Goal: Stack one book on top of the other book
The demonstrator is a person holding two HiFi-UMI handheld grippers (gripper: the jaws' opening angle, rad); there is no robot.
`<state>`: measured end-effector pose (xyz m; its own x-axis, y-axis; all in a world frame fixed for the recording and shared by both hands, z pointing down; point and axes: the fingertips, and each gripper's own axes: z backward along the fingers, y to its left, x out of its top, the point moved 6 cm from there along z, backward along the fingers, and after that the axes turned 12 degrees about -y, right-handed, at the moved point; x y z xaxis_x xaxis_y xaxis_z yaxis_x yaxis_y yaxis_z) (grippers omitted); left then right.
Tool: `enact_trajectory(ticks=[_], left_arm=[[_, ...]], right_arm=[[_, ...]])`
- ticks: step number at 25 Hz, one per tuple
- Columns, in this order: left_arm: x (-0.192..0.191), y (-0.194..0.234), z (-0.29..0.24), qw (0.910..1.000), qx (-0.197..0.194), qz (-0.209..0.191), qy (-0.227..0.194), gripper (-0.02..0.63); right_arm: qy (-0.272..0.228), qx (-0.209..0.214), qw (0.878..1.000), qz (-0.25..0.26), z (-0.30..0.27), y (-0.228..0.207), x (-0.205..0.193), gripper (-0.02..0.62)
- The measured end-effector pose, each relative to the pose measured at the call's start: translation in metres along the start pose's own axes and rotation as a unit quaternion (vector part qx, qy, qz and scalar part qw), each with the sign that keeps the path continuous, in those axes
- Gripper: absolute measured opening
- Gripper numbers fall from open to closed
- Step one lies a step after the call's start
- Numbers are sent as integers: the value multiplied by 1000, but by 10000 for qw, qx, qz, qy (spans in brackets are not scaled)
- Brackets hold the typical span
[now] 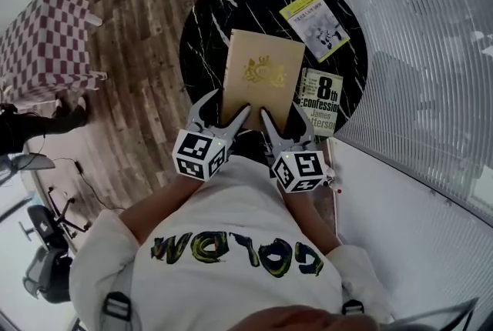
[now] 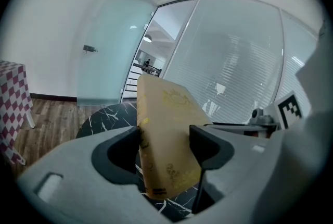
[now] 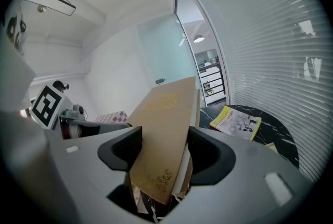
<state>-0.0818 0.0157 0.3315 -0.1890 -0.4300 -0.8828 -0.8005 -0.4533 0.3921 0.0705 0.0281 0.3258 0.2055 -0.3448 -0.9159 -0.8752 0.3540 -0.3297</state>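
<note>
A large tan book (image 1: 262, 75) with a gold emblem hangs above the round black marble table (image 1: 208, 21), lifted off it. My left gripper (image 1: 225, 115) is shut on its near left corner and my right gripper (image 1: 279, 124) is shut on its near right corner. In the left gripper view the tan book (image 2: 166, 134) stands between the jaws, its spine against the left one. The right gripper view shows the tan book (image 3: 161, 139) wedged between both jaws, pages at the right. A yellow book (image 1: 314, 24) lies at the table's far right. A green-and-white book (image 1: 319, 98) lies partly under the tan one.
A frosted glass wall (image 1: 416, 52) runs along the right of the table. A stool with a red-and-white checked cover (image 1: 42, 45) stands on the wooden floor at the left. An office chair base (image 1: 46, 233) is at the lower left.
</note>
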Motion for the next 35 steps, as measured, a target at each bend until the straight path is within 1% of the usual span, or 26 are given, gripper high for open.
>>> enact_trajectory(ticks=[6, 11, 16, 21, 31, 35], left_arm=[[8, 1, 5, 10000, 28, -6, -62, 302], [7, 4, 5, 10000, 26, 27, -20, 302], [2, 0, 6, 9999, -89, 65, 44, 302], [-5, -14, -1, 9994, -316, 93, 143, 302], [-21, -63, -22, 9936, -1037, 12, 436, 302], [-25, -77, -26, 9916, -1183, -18, 517, 302]], right_arm=[[-76, 38, 10000, 42, -1, 7, 7, 282], [-57, 49, 10000, 47, -3, 8, 5, 282], [-46, -49, 9999, 99, 4, 7, 3, 282], [-81, -296, 9995, 89, 21, -3, 3, 282], [-262, -1040, 9942, 31, 74, -32, 4, 281], [-309, -1206, 9922, 8, 88, -38, 4, 281]])
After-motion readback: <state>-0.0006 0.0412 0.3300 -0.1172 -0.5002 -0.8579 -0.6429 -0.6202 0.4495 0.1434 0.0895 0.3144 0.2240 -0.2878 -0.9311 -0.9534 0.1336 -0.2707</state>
